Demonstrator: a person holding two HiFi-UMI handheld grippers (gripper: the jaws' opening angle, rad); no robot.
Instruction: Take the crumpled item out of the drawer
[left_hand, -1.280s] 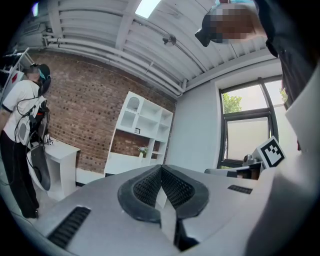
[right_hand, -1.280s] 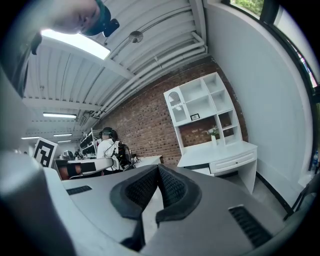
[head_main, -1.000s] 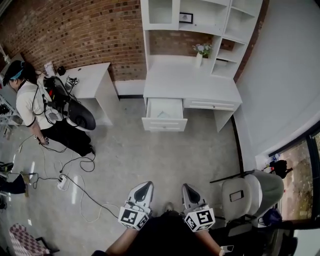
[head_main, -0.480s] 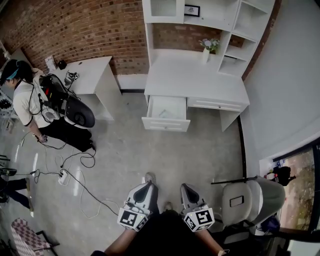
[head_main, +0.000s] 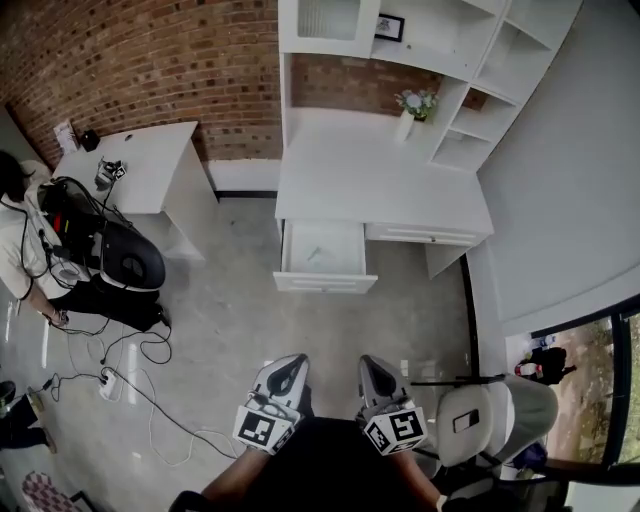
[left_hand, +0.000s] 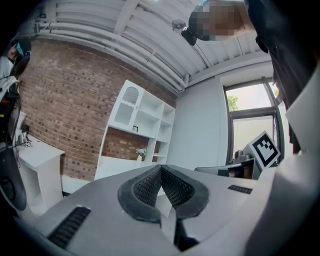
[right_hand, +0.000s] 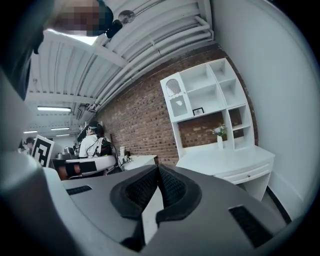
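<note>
A white desk (head_main: 380, 190) stands against the brick wall, and its left drawer (head_main: 322, 258) is pulled open. A small pale item (head_main: 314, 254) lies inside; it is too small to make out its shape. Both grippers are held low, close to my body and far from the drawer. My left gripper (head_main: 293, 363) (left_hand: 161, 172) is shut with nothing between its pads. My right gripper (head_main: 368, 364) (right_hand: 158, 172) is also shut and empty. Both gripper views look up past the closed jaws at the shelves and ceiling.
A person (head_main: 25, 240) stands at the far left beside a black chair (head_main: 130, 262) and a small white table (head_main: 140, 160). Cables (head_main: 130, 380) trail over the floor at left. A white chair (head_main: 480, 420) is at my right. A flower vase (head_main: 410, 115) stands on the desk.
The view has shifted towards the desk, so the open drawer sits lower and nearer. The person at left has slid to the frame's edge. Both grippers stay shut in the same place.
</note>
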